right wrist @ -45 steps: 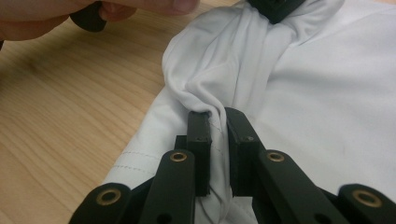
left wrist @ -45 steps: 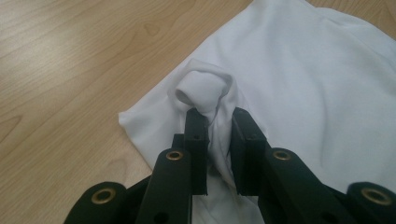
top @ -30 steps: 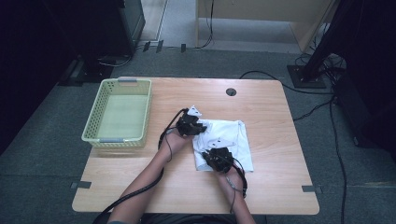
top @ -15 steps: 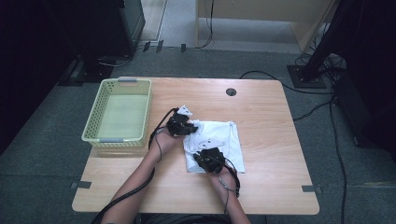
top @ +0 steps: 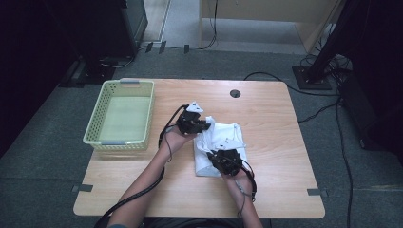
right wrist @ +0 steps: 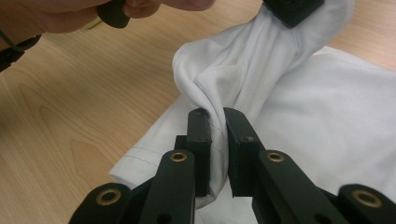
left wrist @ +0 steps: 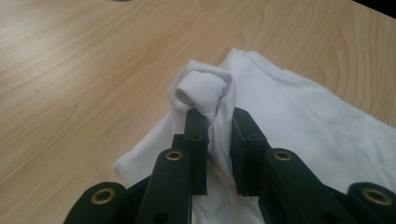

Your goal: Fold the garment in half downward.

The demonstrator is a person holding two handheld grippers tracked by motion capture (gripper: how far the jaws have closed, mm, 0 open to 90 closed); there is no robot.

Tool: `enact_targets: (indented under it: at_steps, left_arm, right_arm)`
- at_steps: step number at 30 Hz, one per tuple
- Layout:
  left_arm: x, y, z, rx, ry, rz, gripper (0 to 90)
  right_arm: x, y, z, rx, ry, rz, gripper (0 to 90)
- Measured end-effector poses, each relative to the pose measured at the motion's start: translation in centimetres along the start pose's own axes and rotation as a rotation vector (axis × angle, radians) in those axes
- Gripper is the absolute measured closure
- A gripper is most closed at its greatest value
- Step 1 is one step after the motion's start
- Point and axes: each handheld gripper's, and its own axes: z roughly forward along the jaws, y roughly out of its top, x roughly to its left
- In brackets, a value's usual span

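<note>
A white cloth lies bunched at the middle of the wooden table. My left gripper is at the cloth's far left corner and my right gripper is at its near left edge. In the left gripper view the left gripper is shut on a rolled bunch of the cloth, lifted off the wood. In the right gripper view the right gripper is shut on a raised fold of the cloth. The rest of the cloth rests on the table.
A pale green mesh basket stands empty on the table's left part. A round cable hole sits near the far edge. Bare wood lies to the right of the cloth. A hand reaches across the top left of the right gripper view.
Both grippers have risen a little with the cloth's left edge pinched in them, so that edge now stands off the table and the cloth looks more gathered.
</note>
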Motion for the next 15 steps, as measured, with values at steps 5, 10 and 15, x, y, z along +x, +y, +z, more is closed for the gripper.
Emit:
enact_targets:
  at_steps: [5,10,15]
  left_arm:
    - [-0.6,0.5,1.3,-0.009,-0.012,0.003,80.4]
    - [-1.1,0.6,2.9,-0.020,-0.026,-0.005,80.4]
    - [-1.1,0.0,4.7,0.002,-0.036,-0.003,80.3]
  right_arm:
    - [-1.1,-0.5,-0.8,0.004,-0.024,0.026,82.8]
    - [-2.0,-1.2,-1.3,0.011,-0.067,0.036,82.8]
    - [-2.8,-2.3,-1.1,0.047,-0.117,0.042,82.8]
